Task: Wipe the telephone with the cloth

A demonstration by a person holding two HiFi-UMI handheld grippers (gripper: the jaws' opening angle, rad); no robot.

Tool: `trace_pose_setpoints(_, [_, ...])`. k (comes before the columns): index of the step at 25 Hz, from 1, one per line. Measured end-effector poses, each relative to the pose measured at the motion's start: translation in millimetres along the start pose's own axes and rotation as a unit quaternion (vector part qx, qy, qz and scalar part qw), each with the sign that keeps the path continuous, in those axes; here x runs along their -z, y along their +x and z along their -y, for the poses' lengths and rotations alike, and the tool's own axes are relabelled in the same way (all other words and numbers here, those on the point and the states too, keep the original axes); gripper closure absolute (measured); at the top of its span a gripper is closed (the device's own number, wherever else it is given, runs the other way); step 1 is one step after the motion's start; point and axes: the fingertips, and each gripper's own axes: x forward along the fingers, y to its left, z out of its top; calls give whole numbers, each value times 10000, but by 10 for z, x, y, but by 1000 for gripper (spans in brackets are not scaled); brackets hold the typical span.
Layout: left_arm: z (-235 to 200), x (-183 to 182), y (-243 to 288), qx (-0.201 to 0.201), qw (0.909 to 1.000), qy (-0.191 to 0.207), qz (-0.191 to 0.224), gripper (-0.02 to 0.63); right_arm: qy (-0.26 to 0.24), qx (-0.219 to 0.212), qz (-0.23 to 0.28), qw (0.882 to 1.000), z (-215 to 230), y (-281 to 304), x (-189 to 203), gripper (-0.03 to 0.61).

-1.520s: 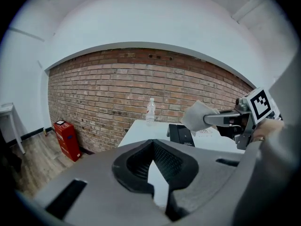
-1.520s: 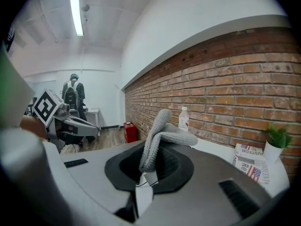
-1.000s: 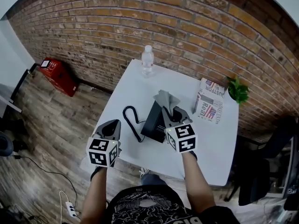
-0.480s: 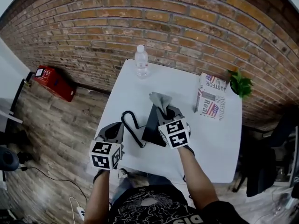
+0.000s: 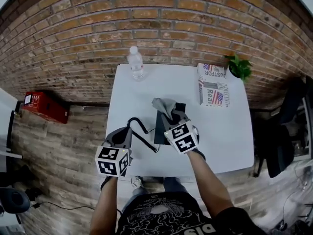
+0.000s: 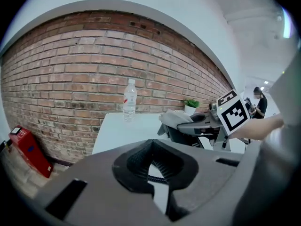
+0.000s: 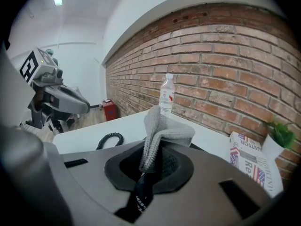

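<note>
The black telephone (image 5: 166, 127) lies at the middle of the white table (image 5: 225, 131), its coiled cord (image 5: 138, 129) trailing left. My right gripper (image 5: 175, 120) hovers over the phone's far end, shut on the grey cloth (image 5: 164, 105), which bunches up past the jaws. In the right gripper view the cloth (image 7: 162, 131) stands folded between the jaws of that gripper (image 7: 150, 166). My left gripper (image 5: 121, 137) hangs at the table's near left edge beside the cord, shut, nothing in it. In the left gripper view this gripper (image 6: 153, 166) points at the cord, with the cloth (image 6: 176, 118) to the right.
A water bottle (image 5: 136, 62) stands at the table's far left edge. A printed newspaper box (image 5: 212, 84) and a small green plant (image 5: 239, 67) sit at the far right by the brick wall. A red case (image 5: 41, 106) lies on the floor at left, a dark chair (image 5: 279, 146) at right.
The head view has swung, so the table now sits squarer in the picture. The right gripper keeps the cloth over the phone's far end. The left gripper stays by the cord.
</note>
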Motion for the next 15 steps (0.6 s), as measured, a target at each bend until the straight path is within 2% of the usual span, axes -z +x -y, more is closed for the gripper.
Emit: trace_pose_setpoints(15, [-1, 112, -42, 786, 9963, 323, -117, 607, 541, 469, -259, 9971, -343, -133, 317, 566])
